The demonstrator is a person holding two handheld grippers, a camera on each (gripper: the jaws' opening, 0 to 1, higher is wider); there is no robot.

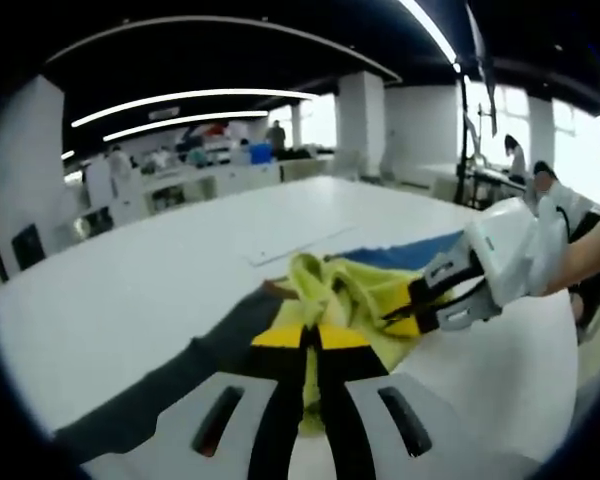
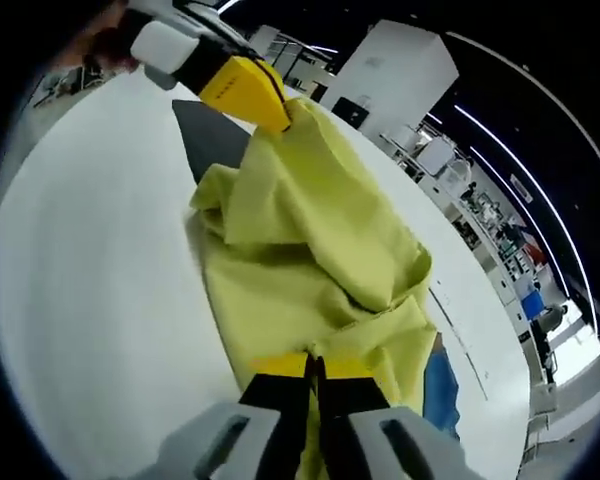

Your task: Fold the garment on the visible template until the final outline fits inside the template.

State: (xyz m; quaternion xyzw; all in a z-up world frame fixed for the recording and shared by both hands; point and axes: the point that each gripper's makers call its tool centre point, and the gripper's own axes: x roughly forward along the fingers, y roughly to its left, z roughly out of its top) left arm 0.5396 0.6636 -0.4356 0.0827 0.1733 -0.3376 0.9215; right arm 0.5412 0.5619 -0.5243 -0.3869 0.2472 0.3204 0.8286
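Left gripper view: both grippers' jaws pinch yellow garment (image 1: 345, 290).

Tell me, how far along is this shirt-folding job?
Early to midway, by the look of it. Done: both grippers have hold of the crumpled yellow fabric garment. In hand: the left gripper and right gripper are shut on it, lifting it off the white table. Left: folding it flat within the dark grey template sheet; a blue sheet lies beyond.

White table (image 1: 130, 290), ceiling light strips (image 1: 190, 97), pillar (image 1: 360, 120).
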